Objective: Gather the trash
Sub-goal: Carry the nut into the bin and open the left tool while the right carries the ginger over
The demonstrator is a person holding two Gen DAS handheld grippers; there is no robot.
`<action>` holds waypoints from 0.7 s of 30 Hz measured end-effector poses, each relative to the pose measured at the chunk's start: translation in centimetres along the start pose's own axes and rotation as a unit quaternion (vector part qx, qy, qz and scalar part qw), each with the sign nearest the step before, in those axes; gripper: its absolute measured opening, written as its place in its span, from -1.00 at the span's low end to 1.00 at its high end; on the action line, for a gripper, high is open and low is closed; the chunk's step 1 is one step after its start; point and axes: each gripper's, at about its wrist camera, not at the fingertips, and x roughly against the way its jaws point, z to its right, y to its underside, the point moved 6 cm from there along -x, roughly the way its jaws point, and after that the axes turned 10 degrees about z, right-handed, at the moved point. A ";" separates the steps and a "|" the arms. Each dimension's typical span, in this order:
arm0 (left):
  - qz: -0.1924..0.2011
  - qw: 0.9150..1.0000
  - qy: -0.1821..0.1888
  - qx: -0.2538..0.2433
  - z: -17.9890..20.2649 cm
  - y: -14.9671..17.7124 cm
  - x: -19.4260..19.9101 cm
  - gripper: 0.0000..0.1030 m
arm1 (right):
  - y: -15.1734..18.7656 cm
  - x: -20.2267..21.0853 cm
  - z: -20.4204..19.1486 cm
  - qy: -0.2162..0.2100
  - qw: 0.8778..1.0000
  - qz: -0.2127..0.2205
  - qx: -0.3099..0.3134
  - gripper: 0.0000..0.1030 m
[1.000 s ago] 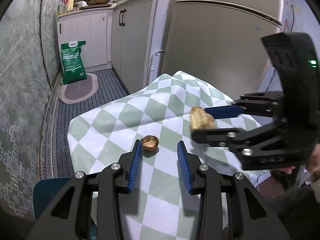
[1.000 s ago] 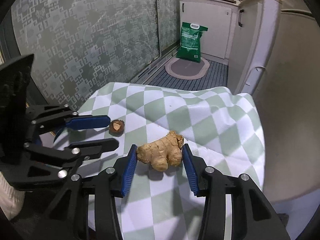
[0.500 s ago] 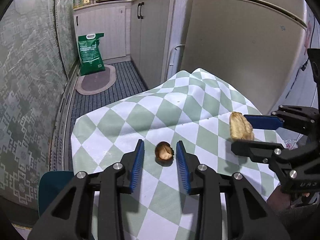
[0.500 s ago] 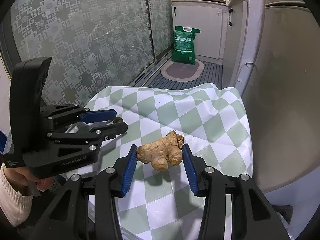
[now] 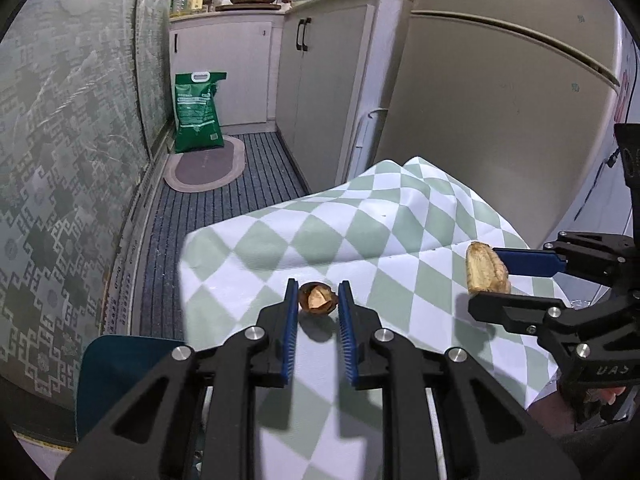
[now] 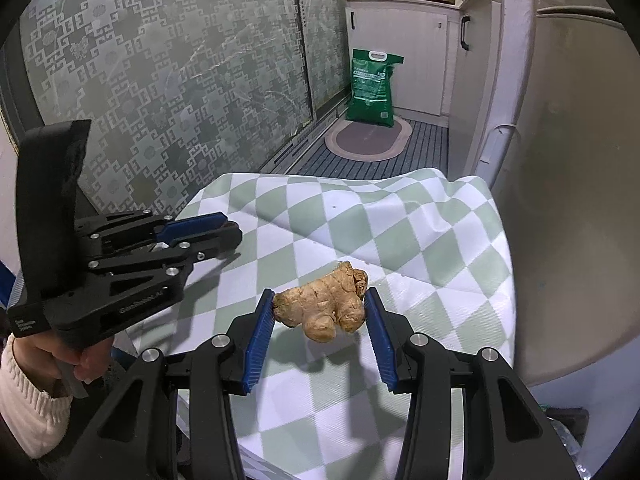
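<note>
The left tongs (image 5: pixel 318 308) have just been closing, and a small brown nutshell (image 5: pixel 317 303) is now bracketed between their blue pads, where a second ago it lay ahead of the tips with the pads set wide. The pads appear to sit against the shell's sides, though whether real pressure is applied cannot be told for certain; the shell is judged to be resting on the checked cloth (image 5: pixel 400 248) that covers the worktop, or barely clear of it. The right tongs (image 6: pixel 320 312) are held at a middling width, clamped on a knobbly piece of ginger root (image 6: pixel 324 306), which hangs clear of the cloth with its shadow thrown below; that grip has not altered across the second.

For the task, this is taken to mean that the second scrap is at the point of being secured, so that both pieces could then be carried off together. No bin or bag for the rubbish is seen in either view. A thin shell may slip or crack if it is squeezed hard.
</note>
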 end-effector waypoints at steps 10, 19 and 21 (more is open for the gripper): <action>0.028 0.999 -0.019 0.021 -4.4 -0.4 3.0 -0.59 | -1.0 -1.8 -3.4 -0.019 1.000 -0.005 0.018 -0.11; 0.038 0.998 -0.044 0.036 -8.6 -0.1 5.0 -0.59 | -2.4 -3.8 -7.6 -0.040 0.998 -0.007 0.039 -0.11; 0.038 0.997 -0.049 0.038 -9.6 0.3 5.4 -0.59 | -2.7 -4.2 -8.3 -0.044 0.998 -0.008 0.042 -0.11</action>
